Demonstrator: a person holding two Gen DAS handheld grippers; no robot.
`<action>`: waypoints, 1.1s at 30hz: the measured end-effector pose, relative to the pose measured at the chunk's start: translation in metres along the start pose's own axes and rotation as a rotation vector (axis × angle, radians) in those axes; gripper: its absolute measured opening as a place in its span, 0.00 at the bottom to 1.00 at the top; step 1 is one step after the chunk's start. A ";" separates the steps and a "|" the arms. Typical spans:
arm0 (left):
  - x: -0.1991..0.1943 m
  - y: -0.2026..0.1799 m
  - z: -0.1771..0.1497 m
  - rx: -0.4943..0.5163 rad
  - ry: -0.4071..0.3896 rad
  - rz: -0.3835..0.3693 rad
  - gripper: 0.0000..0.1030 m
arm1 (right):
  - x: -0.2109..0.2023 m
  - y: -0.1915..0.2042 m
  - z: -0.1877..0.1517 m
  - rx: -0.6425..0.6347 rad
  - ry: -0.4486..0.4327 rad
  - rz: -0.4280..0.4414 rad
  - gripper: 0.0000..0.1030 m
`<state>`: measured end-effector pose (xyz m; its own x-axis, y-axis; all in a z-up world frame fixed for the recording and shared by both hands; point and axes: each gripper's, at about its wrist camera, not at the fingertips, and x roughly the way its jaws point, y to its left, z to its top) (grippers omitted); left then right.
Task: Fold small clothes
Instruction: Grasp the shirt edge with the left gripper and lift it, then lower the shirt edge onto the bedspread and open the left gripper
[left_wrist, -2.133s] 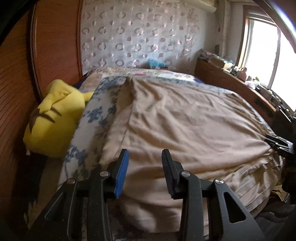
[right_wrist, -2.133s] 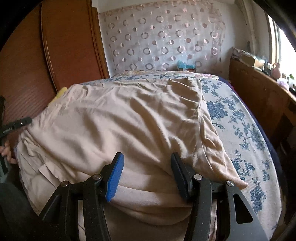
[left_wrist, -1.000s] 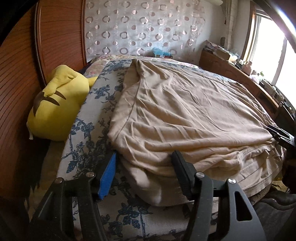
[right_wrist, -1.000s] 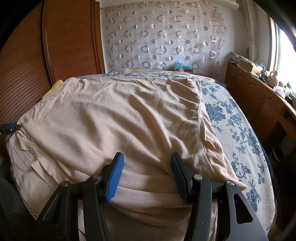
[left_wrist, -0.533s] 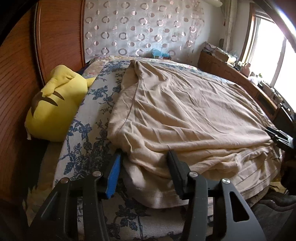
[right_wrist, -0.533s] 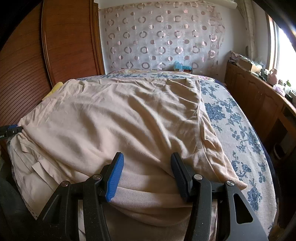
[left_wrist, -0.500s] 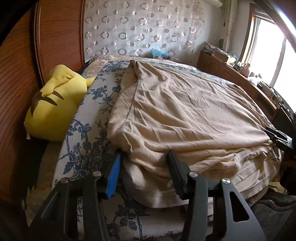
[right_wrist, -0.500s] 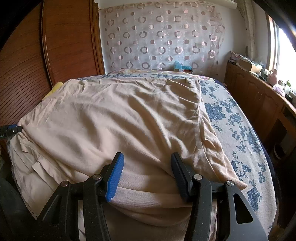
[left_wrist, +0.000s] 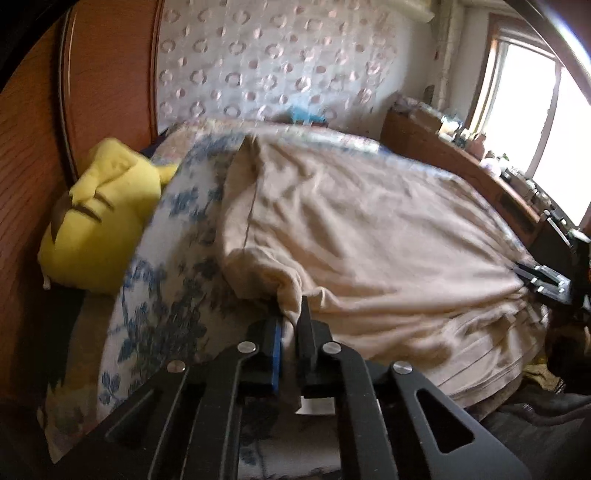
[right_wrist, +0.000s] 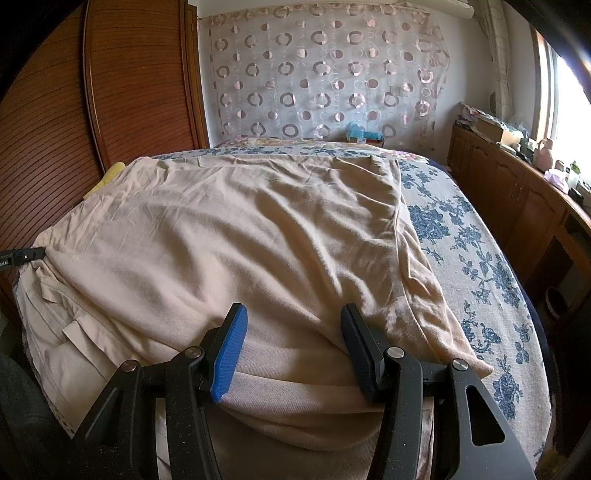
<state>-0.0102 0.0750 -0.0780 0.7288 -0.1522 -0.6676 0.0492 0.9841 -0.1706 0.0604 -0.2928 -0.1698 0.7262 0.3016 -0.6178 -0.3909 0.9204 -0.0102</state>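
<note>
A large beige garment (left_wrist: 369, 229) lies spread over the bed, wrinkled, its near hem hanging over the bed's edge. My left gripper (left_wrist: 291, 314) is at its near left corner, jaws closing tight on a bunched fold of the cloth that is pulled up off the cover. In the right wrist view the same beige garment (right_wrist: 258, 229) fills the bed. My right gripper (right_wrist: 293, 317) stands open at the near right hem, with a bulge of cloth lying between its fingers. The left gripper's tip (right_wrist: 22, 254) shows at the far left edge.
A yellow plush toy (left_wrist: 99, 221) lies against the wooden wardrobe (right_wrist: 48, 129) left of the bed. The blue floral bed cover (right_wrist: 461, 240) shows on both sides of the garment. A low wooden cabinet (right_wrist: 509, 184) with clutter runs under the window at the right.
The left gripper's jaws have gone from wide apart around the garment's corner to closed on it, and the corner is now bunched and lifted. The right gripper has not moved.
</note>
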 end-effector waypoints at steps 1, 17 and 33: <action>-0.006 -0.004 0.006 0.003 -0.031 -0.012 0.06 | 0.000 0.000 0.000 -0.005 0.002 0.002 0.55; -0.016 -0.111 0.083 0.220 -0.183 -0.301 0.06 | -0.026 -0.021 0.012 0.027 0.007 -0.003 0.62; 0.005 -0.245 0.117 0.484 -0.100 -0.512 0.06 | -0.071 -0.055 0.013 0.094 -0.058 -0.058 0.62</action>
<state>0.0612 -0.1557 0.0456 0.5914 -0.6198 -0.5158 0.6829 0.7251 -0.0884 0.0374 -0.3622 -0.1153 0.7785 0.2585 -0.5720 -0.2945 0.9552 0.0309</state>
